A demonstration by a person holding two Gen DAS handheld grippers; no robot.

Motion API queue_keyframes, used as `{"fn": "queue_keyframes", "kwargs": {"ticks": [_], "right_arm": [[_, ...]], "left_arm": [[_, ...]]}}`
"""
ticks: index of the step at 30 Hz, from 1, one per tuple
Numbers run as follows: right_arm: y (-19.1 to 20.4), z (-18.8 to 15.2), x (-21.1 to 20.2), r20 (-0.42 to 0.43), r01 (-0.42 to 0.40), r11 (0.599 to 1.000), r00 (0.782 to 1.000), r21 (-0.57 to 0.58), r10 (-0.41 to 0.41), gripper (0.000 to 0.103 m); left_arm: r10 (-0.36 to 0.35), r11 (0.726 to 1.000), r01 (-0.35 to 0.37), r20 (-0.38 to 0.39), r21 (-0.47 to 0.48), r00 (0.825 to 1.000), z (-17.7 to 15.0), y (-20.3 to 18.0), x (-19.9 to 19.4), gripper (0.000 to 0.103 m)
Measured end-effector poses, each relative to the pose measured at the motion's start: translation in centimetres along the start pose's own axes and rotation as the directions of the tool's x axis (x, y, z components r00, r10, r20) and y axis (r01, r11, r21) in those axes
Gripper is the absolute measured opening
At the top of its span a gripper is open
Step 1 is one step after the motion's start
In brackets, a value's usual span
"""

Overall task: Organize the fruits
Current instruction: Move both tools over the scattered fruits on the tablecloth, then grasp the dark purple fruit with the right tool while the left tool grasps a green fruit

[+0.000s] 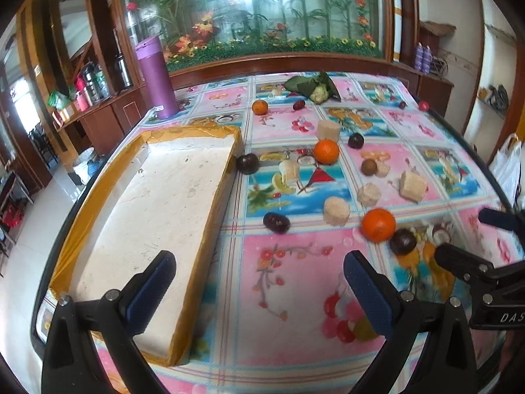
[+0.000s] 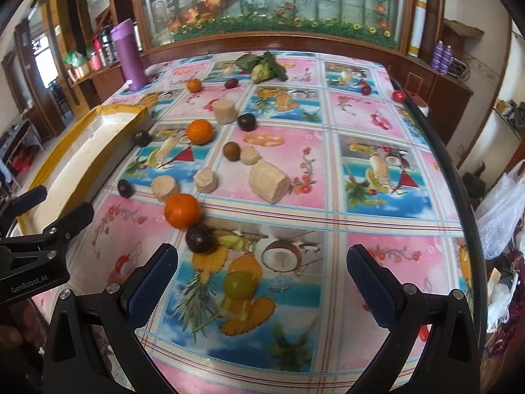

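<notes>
Fruit lies scattered on the patterned tablecloth [image 1: 295, 295]: three oranges, the nearest [image 1: 378, 225] [image 2: 182, 210] touching a dark plum [image 1: 403, 240] [image 2: 200, 239]. More plums [image 1: 276, 222] [image 1: 247, 163] and beige cut chunks [image 1: 336, 210] [image 2: 269, 182] sit mid-table. A white foam tray [image 1: 157, 203] [image 2: 98, 151] with yellow-taped edges lies empty on the left. My left gripper [image 1: 259, 272] is open over the tray's right edge and holds nothing. My right gripper [image 2: 262, 262] is open, low over the cloth, with the nearest plum just beyond its left fingertip [image 2: 164, 259].
A purple flask [image 1: 157, 77] stands at the tray's far end. A cauliflower with leaves [image 1: 315, 88] and small red fruits [image 1: 423, 105] lie near the far edge. The table's right edge [image 2: 459, 180] drops off beside a plastic bag [image 2: 502, 210].
</notes>
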State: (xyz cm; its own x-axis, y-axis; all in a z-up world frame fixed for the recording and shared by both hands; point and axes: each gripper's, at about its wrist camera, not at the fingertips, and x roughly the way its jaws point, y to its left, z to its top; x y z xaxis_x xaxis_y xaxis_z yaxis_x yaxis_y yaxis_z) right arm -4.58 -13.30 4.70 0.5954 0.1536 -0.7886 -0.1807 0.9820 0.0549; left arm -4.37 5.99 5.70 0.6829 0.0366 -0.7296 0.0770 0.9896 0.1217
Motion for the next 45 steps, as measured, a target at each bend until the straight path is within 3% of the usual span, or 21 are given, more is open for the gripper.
{"fn": "queue_keyframes", "kwargs": {"ticks": [6, 8, 13, 15, 17, 19, 25, 28, 30, 31, 34, 36, 37, 42, 45], "right_arm": [[2.5, 0.4, 1.9, -0.031, -0.072, 0.989, 0.997, -0.133, 0.068, 0.09], [2.6, 0.5, 2.9, -0.067, -0.098, 0.986, 0.994, -0.138, 0.089, 0.072], [2.9, 0.4, 4.8, -0.13, -0.14, 0.979, 0.984, -0.15, 0.121, 0.052], [3.0, 0.4, 4.9, -0.125, -0.145, 0.976, 0.984, -0.164, 0.125, 0.045], [3.1, 0.5, 4.9, -0.124, -0.147, 0.972, 0.984, -0.185, 0.126, 0.03], [3.1, 0.5, 5.0, -0.124, -0.147, 0.968, 0.984, -0.201, 0.124, 0.024], [1.6, 0.0, 3.6, -0.112, -0.161, 0.973, 0.983, -0.167, 0.143, 0.024], [0.8, -0.3, 3.0, -0.107, -0.159, 0.975, 0.984, -0.153, 0.143, 0.024], [0.3, -0.5, 2.7, -0.102, -0.158, 0.976, 0.984, -0.147, 0.144, 0.024], [0.2, -0.6, 2.5, -0.099, -0.159, 0.977, 0.984, -0.145, 0.145, 0.024], [-0.2, -0.7, 1.9, -0.089, -0.156, 0.977, 0.986, -0.145, 0.144, 0.024], [-0.3, -0.7, 1.8, -0.087, -0.155, 0.977, 0.986, -0.146, 0.143, 0.024], [-0.4, -0.8, 1.7, -0.086, -0.155, 0.977, 0.986, -0.144, 0.144, 0.025], [-0.8, -0.8, 1.7, -0.084, -0.159, 0.978, 0.985, -0.132, 0.148, 0.025], [-0.7, -0.8, 1.7, -0.08, -0.165, 0.978, 0.985, -0.13, 0.155, 0.025]], "left_arm": [[-0.014, 0.994, 0.018, -0.047, 0.105, 0.999, -1.5, -0.3, -0.9, 0.103], [-0.032, 0.992, 0.04, -0.069, 0.116, 0.997, -2.0, -0.4, -1.1, 0.103], [-0.089, 0.989, 0.101, -0.108, 0.109, 0.99, -3.0, -0.5, -1.3, 0.103], [-0.106, 0.988, 0.118, -0.125, 0.097, 0.987, -3.2, -0.6, -1.1, 0.103], [-0.13, 0.987, 0.142, -0.145, 0.079, 0.981, -3.3, -0.7, -0.9, 0.103], [-0.156, 0.984, 0.169, -0.167, 0.063, 0.973, -3.4, -1.1, -0.6, 0.103], [-0.233, 0.967, 0.25, -0.211, 0.054, 0.949, -3.6, -3.4, 0.0, 0.103], [-0.265, 0.958, 0.282, -0.234, 0.043, 0.935, -3.6, -4.4, 0.6, 0.094], [-0.283, 0.954, 0.299, -0.263, 0.023, 0.923, -3.6, -4.7, 1.4, 0.078], [-0.283, 0.955, 0.296, -0.262, 0.012, 0.923, -3.5, -4.8, 1.5, 0.077], [-0.292, 0.954, 0.301, -0.234, 0.005, 0.927, -3.4, -4.8, 1.4, 0.059], [-0.32, 0.945, 0.327, -0.225, -0.006, 0.92, -3.3, -4.7, 1.4, 0.027], [-0.347, 0.936, 0.351, -0.225, -0.025, 0.911, -3.4, -4.5, 1.4, 0.027], [-0.378, 0.926, 0.371, -0.203, -0.075, 0.903, -3.3, -3.7, 1.1, 0.027], [-0.372, 0.928, 0.366, -0.182, -0.066, 0.91, -3.0, -3.6, 0.4, 0.027]]}}
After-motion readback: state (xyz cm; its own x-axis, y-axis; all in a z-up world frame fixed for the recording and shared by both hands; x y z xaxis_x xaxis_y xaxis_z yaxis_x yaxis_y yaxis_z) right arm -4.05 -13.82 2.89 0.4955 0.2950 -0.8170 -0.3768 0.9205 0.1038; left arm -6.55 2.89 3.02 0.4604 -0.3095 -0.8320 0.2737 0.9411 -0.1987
